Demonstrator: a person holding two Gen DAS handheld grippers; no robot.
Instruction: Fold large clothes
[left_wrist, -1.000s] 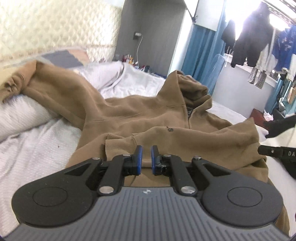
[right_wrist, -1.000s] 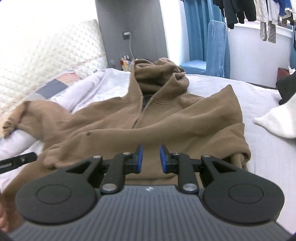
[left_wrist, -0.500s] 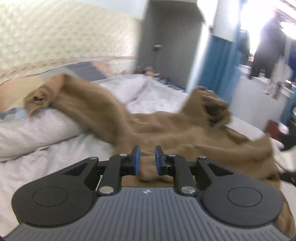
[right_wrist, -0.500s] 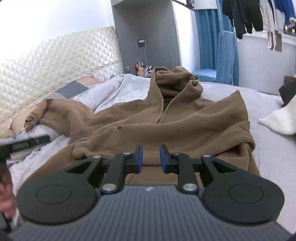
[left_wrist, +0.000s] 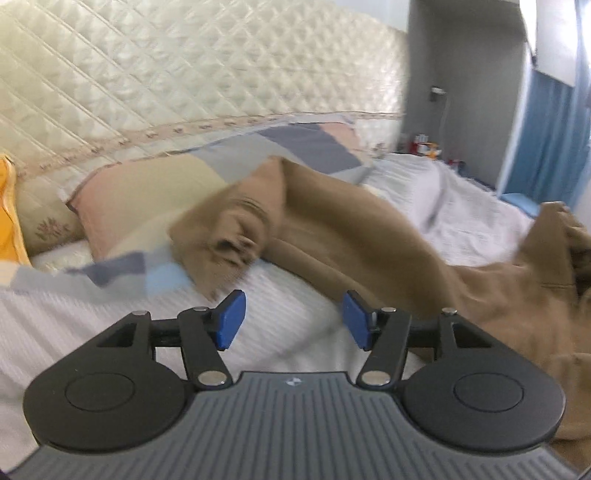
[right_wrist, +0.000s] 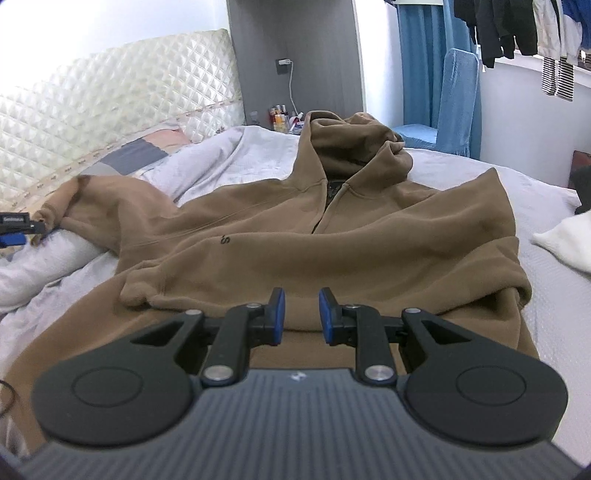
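Left wrist view: our left gripper (left_wrist: 291, 320) jaws are opening, nothing between them, bare white bedsheet (left_wrist: 280, 306) beneath; the brown hoodie's sleeve cuff (left_wrist: 229, 236) lies just ahead on the pillow (left_wrist: 122, 192). Right gripper (right_wrist: 298, 315) has a narrow gap, clamping nothing, hovering over the brown hoodie (right_wrist: 332, 236) spread on the bed.

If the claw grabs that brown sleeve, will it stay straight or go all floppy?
Probably floppy: the sleeve already lies crumpled and draped over the pillow. It would likely sag from the left claw, whose jaws are opening with nothing between them. It may tug the hoodie.
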